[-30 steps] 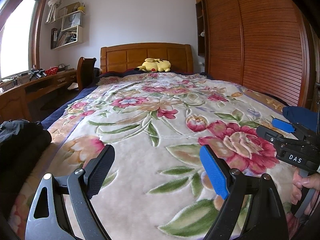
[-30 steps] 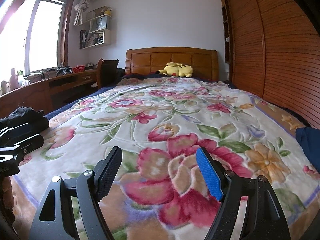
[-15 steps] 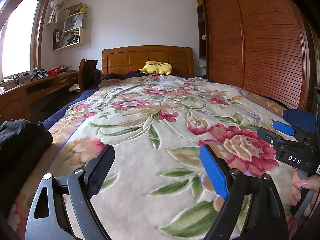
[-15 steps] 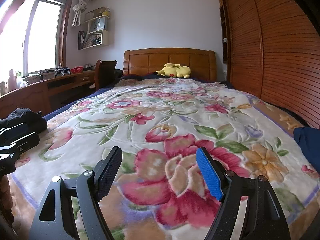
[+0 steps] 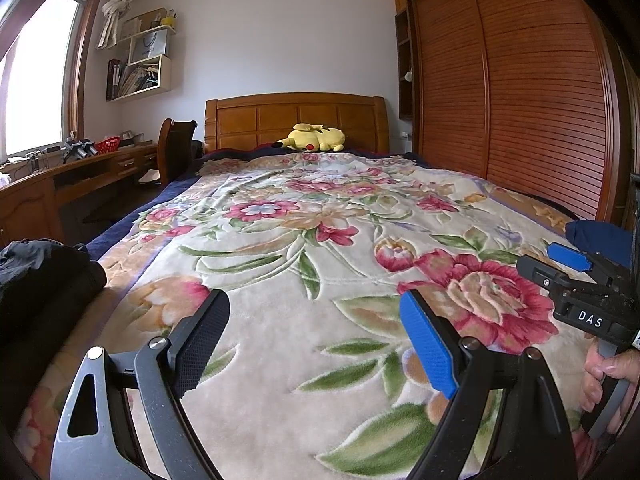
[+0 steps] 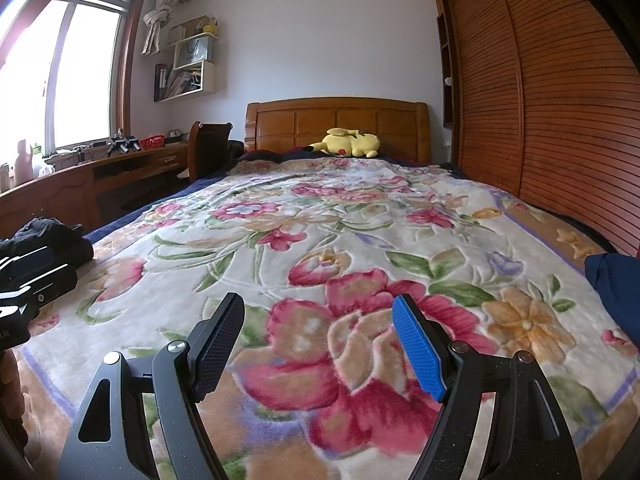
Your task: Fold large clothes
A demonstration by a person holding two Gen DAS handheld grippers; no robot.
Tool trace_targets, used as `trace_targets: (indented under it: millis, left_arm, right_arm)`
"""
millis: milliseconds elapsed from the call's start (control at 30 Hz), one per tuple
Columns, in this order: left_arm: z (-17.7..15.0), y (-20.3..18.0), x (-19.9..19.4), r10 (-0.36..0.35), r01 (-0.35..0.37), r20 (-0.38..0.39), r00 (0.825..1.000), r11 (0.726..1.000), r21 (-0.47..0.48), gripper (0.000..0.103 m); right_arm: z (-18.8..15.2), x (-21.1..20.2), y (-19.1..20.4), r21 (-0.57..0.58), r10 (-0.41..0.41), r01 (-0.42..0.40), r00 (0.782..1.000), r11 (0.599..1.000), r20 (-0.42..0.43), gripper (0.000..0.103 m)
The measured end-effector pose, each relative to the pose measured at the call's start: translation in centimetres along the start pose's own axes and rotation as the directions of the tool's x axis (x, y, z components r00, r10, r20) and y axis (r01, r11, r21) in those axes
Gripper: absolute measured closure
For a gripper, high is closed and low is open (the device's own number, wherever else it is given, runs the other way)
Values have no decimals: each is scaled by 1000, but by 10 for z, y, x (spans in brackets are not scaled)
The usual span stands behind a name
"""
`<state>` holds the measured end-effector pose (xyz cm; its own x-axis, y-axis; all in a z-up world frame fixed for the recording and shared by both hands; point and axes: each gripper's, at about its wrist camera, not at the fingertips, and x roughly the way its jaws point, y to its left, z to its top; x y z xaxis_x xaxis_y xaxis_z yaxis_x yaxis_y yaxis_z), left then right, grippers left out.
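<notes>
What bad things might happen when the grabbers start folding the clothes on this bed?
1. The dark clothes sit at the bed's left edge, so a clumsy pull might drag them off onto the floor.
2. The left hand-held gripper and right hand-held gripper, both open, are close together and could bump each other.
3. The floral blanket is plush, so a pinch might catch it along with the blue garment.
</notes>
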<state>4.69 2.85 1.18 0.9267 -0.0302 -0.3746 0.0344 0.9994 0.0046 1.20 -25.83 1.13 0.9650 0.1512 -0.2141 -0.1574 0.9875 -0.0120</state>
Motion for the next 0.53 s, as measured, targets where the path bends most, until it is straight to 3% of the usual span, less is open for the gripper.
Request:
trace_targets:
  millis: [533]
  left_arm:
    - [0,0,0,0,0,0,1000,1000,-1,15]
  right_arm:
    - [-1,1,-6,2,1,-1,1000,1000,6,25]
